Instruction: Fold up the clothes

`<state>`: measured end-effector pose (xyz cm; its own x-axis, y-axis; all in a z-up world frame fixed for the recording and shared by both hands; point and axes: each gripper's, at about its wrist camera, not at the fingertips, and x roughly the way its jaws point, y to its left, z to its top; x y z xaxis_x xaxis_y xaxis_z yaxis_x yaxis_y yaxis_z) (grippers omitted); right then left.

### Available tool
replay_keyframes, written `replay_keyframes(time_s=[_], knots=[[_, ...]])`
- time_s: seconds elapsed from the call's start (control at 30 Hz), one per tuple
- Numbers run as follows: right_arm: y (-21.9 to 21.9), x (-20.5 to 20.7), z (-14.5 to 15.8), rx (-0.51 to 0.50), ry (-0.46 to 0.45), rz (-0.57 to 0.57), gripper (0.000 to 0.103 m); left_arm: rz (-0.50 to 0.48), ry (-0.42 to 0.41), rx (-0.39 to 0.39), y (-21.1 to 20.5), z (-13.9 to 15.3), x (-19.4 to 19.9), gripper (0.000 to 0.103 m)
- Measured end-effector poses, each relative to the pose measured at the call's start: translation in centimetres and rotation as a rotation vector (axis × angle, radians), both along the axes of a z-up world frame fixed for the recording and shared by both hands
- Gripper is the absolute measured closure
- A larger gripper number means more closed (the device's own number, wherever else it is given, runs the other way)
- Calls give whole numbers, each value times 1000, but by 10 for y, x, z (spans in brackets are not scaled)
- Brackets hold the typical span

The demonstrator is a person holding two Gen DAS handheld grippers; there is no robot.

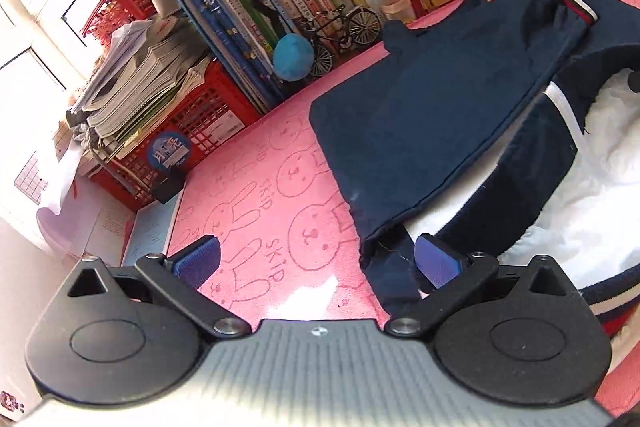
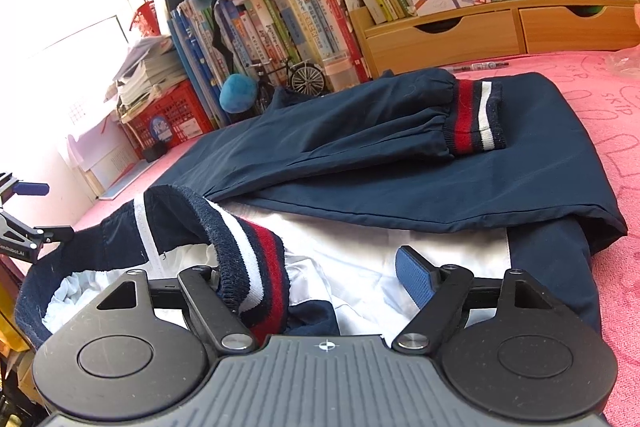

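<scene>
Jaws on your left gripper (image 1: 316,263) are standing wide with nothing between them, one blue pad over the pink rabbit-print cloth (image 1: 256,195) covering the desk, the other just at the near corner of the navy jacket (image 1: 432,115). Your right gripper (image 2: 316,279) is likewise spread wide and holding nothing; its left finger is sitting hidden behind the striped ribbed hem (image 2: 256,259), its right pad over the white lining (image 2: 360,247).

You are working on a jacket that is lying across the desk, partly folded: beyond the exposed lining, a navy panel is lying flat, and a sleeve with a red and white cuff (image 2: 476,115) is lying folded across that panel. The hem nearest you is standing up in a loose curl with the lining showing, so I judge you are midway, between folds, with the bottom section yet to be brought over.

Your next move is probably calling for both grippers to close on the hem, one toward each side of the jacket, then carrying it away from you onto the sleeve. Watch the slippery lining; it may be bunching under the fold.

Beyond the jacket, a model bicycle (image 2: 296,75), a red crate (image 1: 180,131) and rows of books (image 2: 304,11) are crowding the back of the desk.
</scene>
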<state>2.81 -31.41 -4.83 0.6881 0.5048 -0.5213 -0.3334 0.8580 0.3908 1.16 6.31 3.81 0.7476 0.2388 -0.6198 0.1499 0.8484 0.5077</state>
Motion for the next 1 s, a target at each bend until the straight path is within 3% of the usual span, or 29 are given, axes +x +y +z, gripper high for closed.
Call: replay_keyframes(time_s=[0.1,0.17,0.3,0.5,0.53,0.57,0.63,0.73,0.87,1.0], knots=[[-6,-2,1,6,-8,-34,24,83,-23,-12,21,-1,9,0],[-10,-4,2,3,-17,-58,21,69,-19,-106,35,2,3,0],[-34,-25,20,-1,-135,-15,19,-128,-15,-272,44,14,-35,0],[-43,-61,58,-202,-346,151,17,-457,-4,-381,28,23,-96,0],[-42,-64,63,-205,-369,147,14,-500,0,-392,23,20,-102,0],[-41,-67,69,-207,-392,143,3,-543,4,-403,18,17,-109,0],[-39,-50,71,-169,-293,70,0,-604,18,-397,7,5,-112,0],[-48,-7,56,10,-15,-23,0,-583,23,-330,-15,-21,-101,0],[-42,-16,55,-99,-82,49,0,-441,11,-354,-18,-44,-67,0],[-36,-26,55,-214,-155,123,0,-245,60,-620,14,-48,-29,0]])
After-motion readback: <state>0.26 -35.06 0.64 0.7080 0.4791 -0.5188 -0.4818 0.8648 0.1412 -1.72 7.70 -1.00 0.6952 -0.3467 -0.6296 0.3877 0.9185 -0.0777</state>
